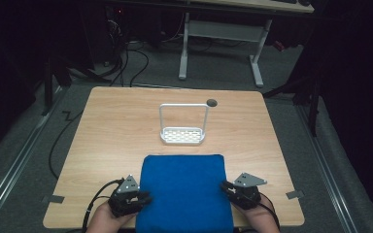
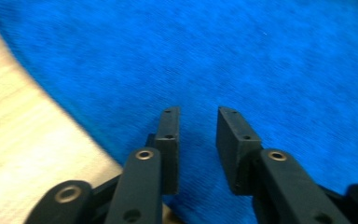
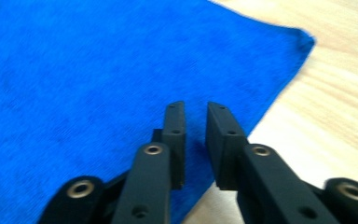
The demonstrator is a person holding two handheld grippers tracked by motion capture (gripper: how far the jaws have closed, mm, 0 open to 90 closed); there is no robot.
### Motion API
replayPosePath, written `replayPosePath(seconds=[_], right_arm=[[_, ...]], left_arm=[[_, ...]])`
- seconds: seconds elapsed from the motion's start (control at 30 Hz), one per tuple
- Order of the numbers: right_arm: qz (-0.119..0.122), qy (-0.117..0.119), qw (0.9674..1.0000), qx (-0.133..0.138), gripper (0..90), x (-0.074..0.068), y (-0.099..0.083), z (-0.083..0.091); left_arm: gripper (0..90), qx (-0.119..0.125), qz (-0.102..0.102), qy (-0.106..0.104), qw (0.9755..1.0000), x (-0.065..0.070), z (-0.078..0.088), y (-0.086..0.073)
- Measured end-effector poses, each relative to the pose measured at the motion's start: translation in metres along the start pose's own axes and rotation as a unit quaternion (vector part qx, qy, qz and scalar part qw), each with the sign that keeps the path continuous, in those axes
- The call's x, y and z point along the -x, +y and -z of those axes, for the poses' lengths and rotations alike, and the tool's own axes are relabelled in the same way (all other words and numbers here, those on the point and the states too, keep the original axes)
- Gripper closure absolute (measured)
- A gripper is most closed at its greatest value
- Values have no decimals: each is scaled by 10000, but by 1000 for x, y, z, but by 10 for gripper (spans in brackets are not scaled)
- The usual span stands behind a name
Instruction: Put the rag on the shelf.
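Note:
A blue towel [image 1: 184,189] lies flat, folded into a thick rectangle, at the near edge of the wooden table [image 1: 111,126]. My left gripper [image 1: 145,198] sits at the towel's left edge, my right gripper [image 1: 225,187] at its right edge. In the left gripper view the towel [image 2: 214,56] spreads under the left gripper [image 2: 198,112], whose jaws stand apart with nothing between them. The right gripper [image 3: 196,106] hovers over the towel's [image 3: 74,70] edge near a corner, jaws a narrow gap apart and not pinching any cloth.
A white wire rack [image 1: 182,136] with a tall hoop handle stands upright beyond the towel, near the table's middle. A round cable hole [image 1: 211,102] is behind it. On the floor past the table are cables and a white desk frame [image 1: 221,48].

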State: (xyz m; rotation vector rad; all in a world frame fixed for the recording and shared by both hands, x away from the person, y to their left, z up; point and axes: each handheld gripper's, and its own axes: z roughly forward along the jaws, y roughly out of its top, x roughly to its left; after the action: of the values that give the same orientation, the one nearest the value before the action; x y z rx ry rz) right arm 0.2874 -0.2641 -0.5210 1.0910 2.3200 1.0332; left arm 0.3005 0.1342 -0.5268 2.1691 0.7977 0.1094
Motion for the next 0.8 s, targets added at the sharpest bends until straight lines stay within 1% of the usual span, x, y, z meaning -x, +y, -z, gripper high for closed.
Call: replayPosePath(seconds=[0.07,0.1,0.13,0.17,0.2,0.23,0.3,0.33,0.37,0.43,0.5,0.53,0.57,0.6,0.67,0.73,0.8], right_arm=[[-115,-78,9999,65,731,6,-1,-1],[-148,-97,9998,65,719,7,-2,-1],[-148,-97,9998,65,719,7,-2,-1],[-165,-125,9998,69,705,8,-2,-1],[-203,-178,9996,108,682,10,-2,-2],[-203,-178,9996,108,682,10,-2,-2],[-240,-215,9994,129,679,11,-2,-3],[-272,-189,9994,124,683,11,-1,-3],[-255,-186,9994,134,691,12,-1,-4],[-266,-170,9994,130,708,11,-1,-4],[-273,-154,9994,116,716,11,-1,-4],[-274,-136,9995,123,715,11,-1,-4],[-271,-101,9995,150,706,12,-1,-4],[-269,-79,9995,175,705,12,-1,-4],[-277,-64,9994,192,701,12,0,-3],[-294,-57,9993,207,700,13,0,-3],[-320,-46,9992,223,696,14,0,-2]], left_arm=[[657,126,125,100,9998,-4,1,0],[650,258,253,178,9992,-9,3,0],[638,258,253,178,9992,-9,3,0],[638,357,314,270,9985,-14,4,0],[593,419,374,364,9978,-17,5,1],[593,442,413,435,9972,-20,5,1],[545,555,604,609,9948,-31,5,4],[527,603,702,652,9936,-36,5,5],[515,653,798,657,9925,-40,5,6],[502,626,870,719,9916,-47,2,9],[498,710,979,764,9897,-55,-1,10],[491,675,1097,804,9884,-59,-4,12],[486,653,1157,882,9872,-62,-6,14],[493,670,1202,911,9863,-64,-8,16],[507,632,1201,933,9863,-68,-11,20],[522,560,1119,1026,9868,-70,-16,26],[526,525,1042,1062,9875,-72,-21,32]])
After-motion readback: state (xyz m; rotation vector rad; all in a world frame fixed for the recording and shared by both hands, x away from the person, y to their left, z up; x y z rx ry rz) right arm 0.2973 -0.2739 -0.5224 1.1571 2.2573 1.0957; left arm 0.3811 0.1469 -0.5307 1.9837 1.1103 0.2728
